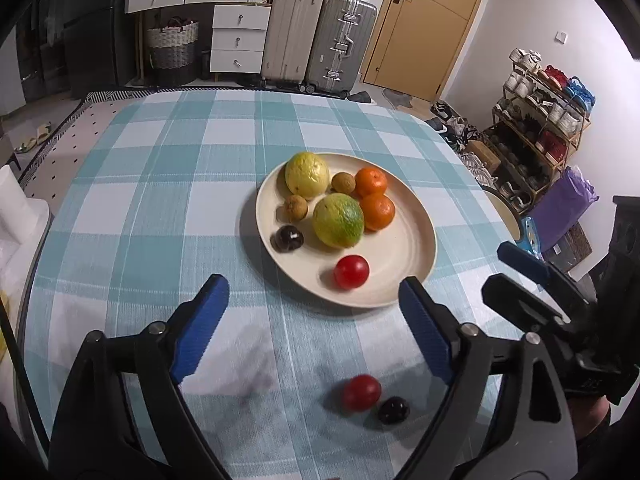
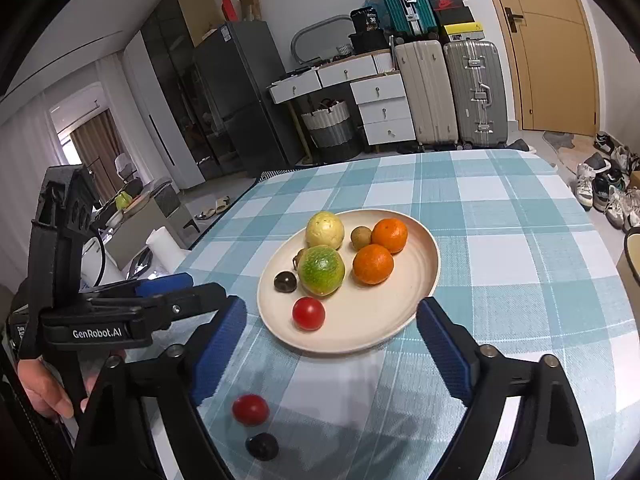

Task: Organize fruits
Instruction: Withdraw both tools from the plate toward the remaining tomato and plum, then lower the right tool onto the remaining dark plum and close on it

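A cream plate point(image 1: 404, 256) point(image 2: 384, 320) on the checked tablecloth holds a yellow fruit point(image 1: 307, 173), a green-yellow fruit point(image 1: 338, 221) point(image 2: 321, 270), two oranges point(image 1: 376, 211) point(image 2: 373, 264), two small brown fruits, a dark fruit point(image 1: 288, 238) and a red tomato point(image 1: 351, 272) point(image 2: 308, 313). A second red tomato point(image 1: 361, 393) point(image 2: 250, 409) and a dark round fruit point(image 1: 394, 410) point(image 2: 262, 446) lie on the cloth in front of the plate. My left gripper point(image 1: 312, 300) is open and empty above them. My right gripper point(image 2: 332, 320) is open and empty, near the plate's front edge.
The round table's edge curves off left and right. The right gripper's body point(image 1: 560, 300) sits beside the left one. A second dish rim point(image 1: 506, 216) stands at the table's right edge. Suitcases, drawers and a shoe rack stand beyond the table.
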The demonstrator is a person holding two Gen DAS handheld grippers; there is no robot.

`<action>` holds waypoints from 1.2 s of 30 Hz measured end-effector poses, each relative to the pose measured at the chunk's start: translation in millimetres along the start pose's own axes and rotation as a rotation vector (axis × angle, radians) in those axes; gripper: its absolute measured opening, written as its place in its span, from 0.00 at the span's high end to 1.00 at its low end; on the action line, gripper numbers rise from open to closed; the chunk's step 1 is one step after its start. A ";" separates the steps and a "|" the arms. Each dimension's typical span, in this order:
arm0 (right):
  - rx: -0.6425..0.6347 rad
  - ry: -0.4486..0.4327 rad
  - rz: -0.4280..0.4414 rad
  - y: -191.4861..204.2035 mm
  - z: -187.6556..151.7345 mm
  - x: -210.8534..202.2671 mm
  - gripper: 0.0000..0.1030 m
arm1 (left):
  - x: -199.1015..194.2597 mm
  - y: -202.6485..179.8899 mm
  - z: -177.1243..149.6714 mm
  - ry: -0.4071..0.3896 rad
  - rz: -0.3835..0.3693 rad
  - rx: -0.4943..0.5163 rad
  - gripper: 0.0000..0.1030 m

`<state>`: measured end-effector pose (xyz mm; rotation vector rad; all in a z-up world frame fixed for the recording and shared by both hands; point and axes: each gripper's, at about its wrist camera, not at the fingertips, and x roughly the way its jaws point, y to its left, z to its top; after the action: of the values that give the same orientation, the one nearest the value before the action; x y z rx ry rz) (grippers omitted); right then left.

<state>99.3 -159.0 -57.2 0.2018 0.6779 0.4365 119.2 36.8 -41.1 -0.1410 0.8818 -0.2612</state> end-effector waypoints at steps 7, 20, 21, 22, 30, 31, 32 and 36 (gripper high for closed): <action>-0.034 -0.022 0.007 10.4 -10.1 -20.6 0.04 | -13.5 -6.3 -18.0 -0.020 0.029 0.015 0.02; -0.072 0.045 0.041 23.3 -52.0 -34.9 0.01 | -14.4 5.8 -68.3 0.030 0.122 -0.010 0.01; -0.079 0.059 0.045 25.4 -57.0 -33.5 0.01 | -13.1 7.8 -72.3 0.038 0.137 -0.017 0.01; -0.082 0.071 0.046 27.4 -61.5 -32.6 0.01 | -11.9 10.2 -76.0 0.048 0.146 -0.026 0.01; -0.093 0.148 0.066 37.0 -83.9 -19.7 0.01 | -14.9 15.4 -100.7 0.050 0.149 -0.035 0.01; -0.086 0.161 0.068 36.8 -85.8 -16.7 0.01 | -16.0 16.1 -102.4 0.045 0.155 -0.035 0.01; -0.076 0.176 0.075 36.2 -87.5 -13.6 0.01 | -16.8 17.2 -104.0 0.044 0.167 -0.036 0.01; -0.067 0.186 0.087 36.5 -91.6 -7.9 0.01 | -20.9 24.1 -107.8 0.039 0.170 -0.054 0.01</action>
<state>23.1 -126.3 -111.1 0.1279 0.8376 0.5652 26.8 64.3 -99.0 -0.1109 0.9345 -0.0814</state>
